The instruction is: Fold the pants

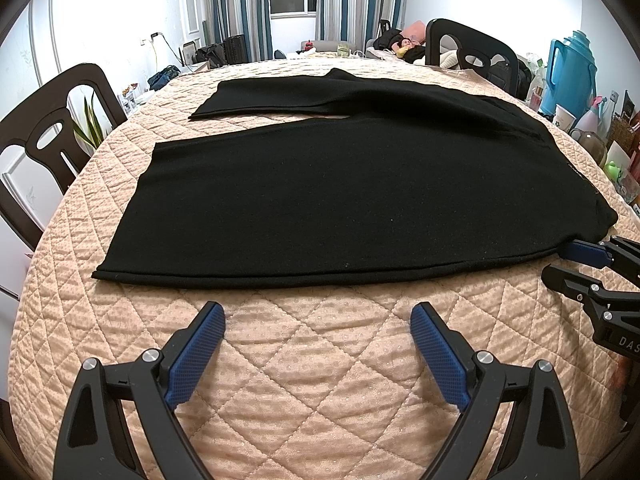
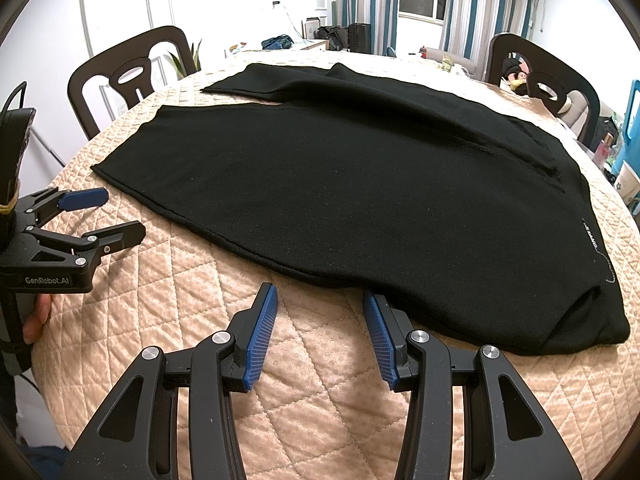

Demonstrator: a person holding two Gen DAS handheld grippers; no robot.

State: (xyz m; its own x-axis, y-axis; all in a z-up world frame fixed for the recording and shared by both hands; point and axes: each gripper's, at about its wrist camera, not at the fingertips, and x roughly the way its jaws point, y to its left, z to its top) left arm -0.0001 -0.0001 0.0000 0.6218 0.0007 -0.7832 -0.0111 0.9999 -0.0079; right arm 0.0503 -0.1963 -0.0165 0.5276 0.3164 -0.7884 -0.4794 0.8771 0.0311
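Note:
Black pants [image 1: 340,196] lie flat on a table with a peach quilted cover [image 1: 312,360], legs pointing left and splayed apart, waist at the right. My left gripper [image 1: 318,316] is open and empty, just short of the near leg's front edge. My right gripper [image 2: 320,300] is open and empty at the front edge of the pants [image 2: 360,184] near the waist; its right fingertip [image 2: 370,300] touches or nearly touches the cloth. The right gripper also shows in the left wrist view [image 1: 572,262], and the left gripper in the right wrist view [image 2: 116,212].
Dark wooden chairs stand at the left [image 1: 52,132] and far right [image 1: 472,52] of the table. A blue thermos jug [image 1: 572,72], a paper cup [image 1: 564,118] and bottles crowd the right edge. The cover's front edge drops off close to me.

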